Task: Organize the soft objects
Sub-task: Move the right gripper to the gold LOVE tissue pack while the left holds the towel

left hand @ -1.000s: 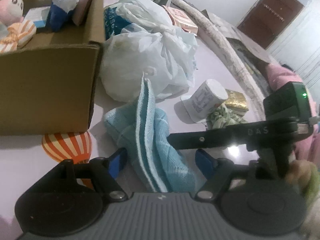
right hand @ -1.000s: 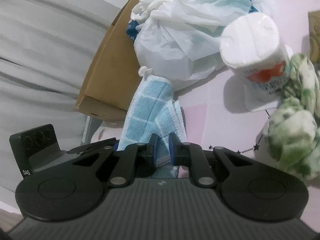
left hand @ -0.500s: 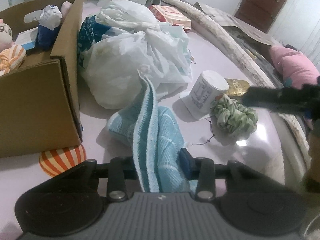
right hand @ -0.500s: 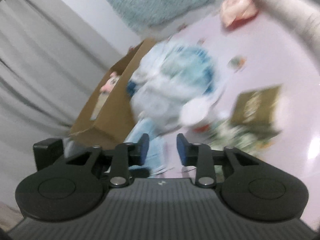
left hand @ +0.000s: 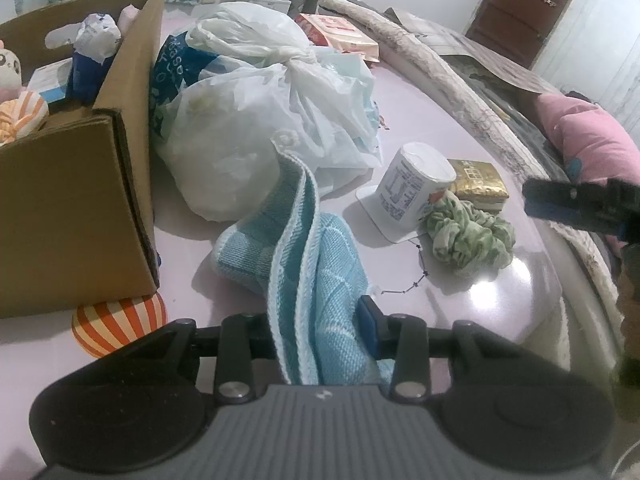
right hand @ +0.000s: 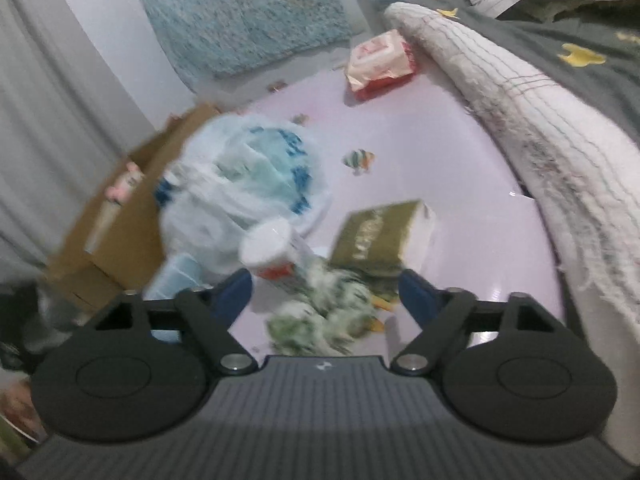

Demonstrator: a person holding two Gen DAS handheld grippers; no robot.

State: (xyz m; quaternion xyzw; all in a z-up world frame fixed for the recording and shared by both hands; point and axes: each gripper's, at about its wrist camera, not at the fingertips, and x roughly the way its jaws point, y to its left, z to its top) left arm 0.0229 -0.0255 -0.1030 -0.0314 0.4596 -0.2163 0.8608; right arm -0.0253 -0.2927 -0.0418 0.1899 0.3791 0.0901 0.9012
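Since a second ago the blue towel [left hand: 316, 280] has changed hands: the right gripper [right hand: 326, 292], then pinched on it, has let go and drawn back, its jaws having just been opening, and they now stand spread wide with nothing between them. Meanwhile the left gripper [left hand: 320, 320] has closed on the towel and now pinches a bunched fold of it between its pads, the cloth rising in a ridge ahead of the fingers with its far end draped down onto the pale pink surface [left hand: 460, 128]. Beside the towel on the left stands the cardboard box [left hand: 76, 208], holding plush toys, and a striped orange-and-white ball [left hand: 120, 326] sits at the box's near corner. Behind the towel lies a knotted white plastic bag [left hand: 260, 120]. To the right are a white roll in printed wrap [left hand: 412, 192], a gold packet [left hand: 478, 184] and a green scrunched cloth [left hand: 468, 236], the cloth touching the roll. In the right wrist view these are blurred, and the green cloth seems to lie just ahead of the open fingers.
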